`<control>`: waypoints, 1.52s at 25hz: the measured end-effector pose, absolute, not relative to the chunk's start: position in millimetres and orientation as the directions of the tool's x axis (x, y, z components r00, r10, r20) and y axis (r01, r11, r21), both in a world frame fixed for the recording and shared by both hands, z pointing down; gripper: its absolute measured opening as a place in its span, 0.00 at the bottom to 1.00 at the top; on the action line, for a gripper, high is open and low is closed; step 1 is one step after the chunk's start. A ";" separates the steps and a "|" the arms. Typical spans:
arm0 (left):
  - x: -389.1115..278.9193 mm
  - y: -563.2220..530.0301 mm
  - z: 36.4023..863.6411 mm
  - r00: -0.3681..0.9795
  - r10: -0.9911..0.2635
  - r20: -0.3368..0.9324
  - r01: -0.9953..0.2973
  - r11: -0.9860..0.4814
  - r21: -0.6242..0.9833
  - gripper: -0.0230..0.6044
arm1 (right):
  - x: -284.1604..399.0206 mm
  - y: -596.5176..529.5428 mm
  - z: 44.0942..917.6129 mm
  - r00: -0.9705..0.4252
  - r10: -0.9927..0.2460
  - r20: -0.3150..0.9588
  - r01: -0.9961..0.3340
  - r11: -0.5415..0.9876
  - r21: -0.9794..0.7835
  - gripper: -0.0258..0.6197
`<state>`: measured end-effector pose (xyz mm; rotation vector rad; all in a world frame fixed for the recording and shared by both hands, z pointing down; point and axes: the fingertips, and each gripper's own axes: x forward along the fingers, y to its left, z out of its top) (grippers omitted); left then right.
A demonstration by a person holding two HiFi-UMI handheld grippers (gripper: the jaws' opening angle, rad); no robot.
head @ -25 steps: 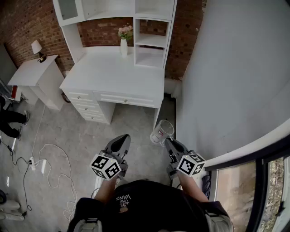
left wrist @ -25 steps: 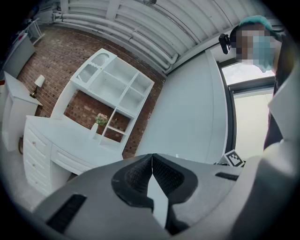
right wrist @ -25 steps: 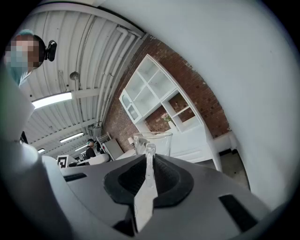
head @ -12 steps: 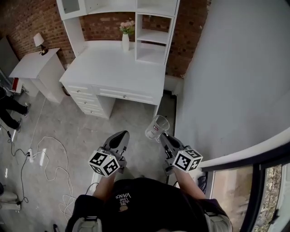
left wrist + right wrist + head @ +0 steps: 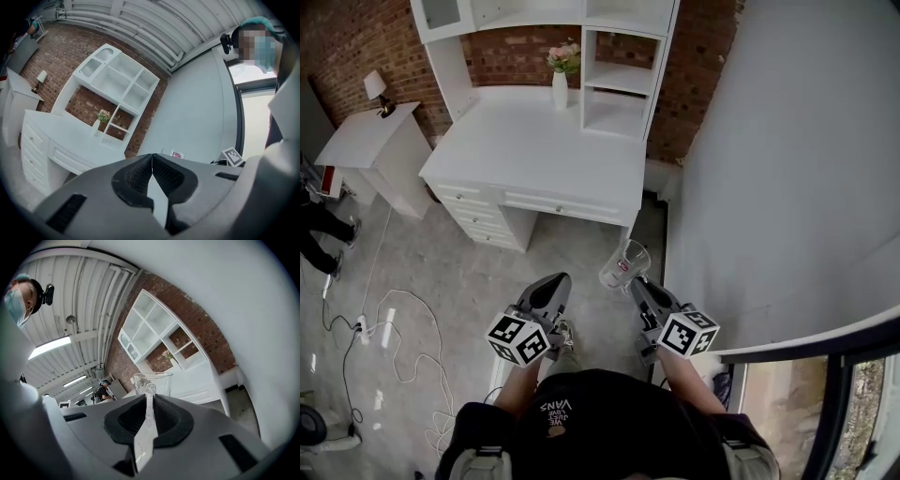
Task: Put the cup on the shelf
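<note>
A clear glass cup (image 5: 624, 263) with a red label hangs above the floor, tilted, in front of the white desk (image 5: 534, 150). My right gripper (image 5: 639, 286) is shut on the cup's handle (image 5: 149, 405); the cup's rim (image 5: 153, 377) shows just past its jaws. The white shelf unit (image 5: 619, 80) with open compartments stands at the back right of the desk. My left gripper (image 5: 553, 291) is held beside the right one, shut, with nothing between its jaws (image 5: 152, 164).
A white vase with pink flowers (image 5: 562, 75) stands on the desk by the shelf. A white side table with a lamp (image 5: 375, 89) is at the left. Cables (image 5: 384, 323) lie on the floor. A grey wall (image 5: 787, 169) runs along the right.
The view has shifted slightly; the desk sits a little lower in frame. Both grippers and the cup keep the same pose relative to each other.
</note>
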<state>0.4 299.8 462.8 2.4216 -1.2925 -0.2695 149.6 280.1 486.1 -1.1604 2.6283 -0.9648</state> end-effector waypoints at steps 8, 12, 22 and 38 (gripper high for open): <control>-33.4 222.7 457.2 0.605 -0.796 0.000 -0.722 -0.549 0.421 0.05 | 117.8 216.1 482.2 -0.659 -0.737 0.151 -0.656 0.465 -0.594 0.09; -50.6 184.8 454.6 0.632 -0.775 -0.004 -0.703 -0.576 0.417 0.05 | 100.3 183.1 480.5 -0.634 -0.758 0.151 -0.671 0.444 -0.594 0.09; -99.8 110.7 452.7 0.675 -0.738 0.017 -0.677 -0.610 0.412 0.05 | 55.7 117.1 476.1 -0.585 -0.800 0.134 -0.683 0.397 -0.613 0.09; -122.5 48.7 469.8 0.652 -0.757 0.048 -0.697 -0.573 0.431 0.05 | 47.0 35.3 482.1 -0.586 -0.798 0.143 -0.687 0.395 -0.611 0.09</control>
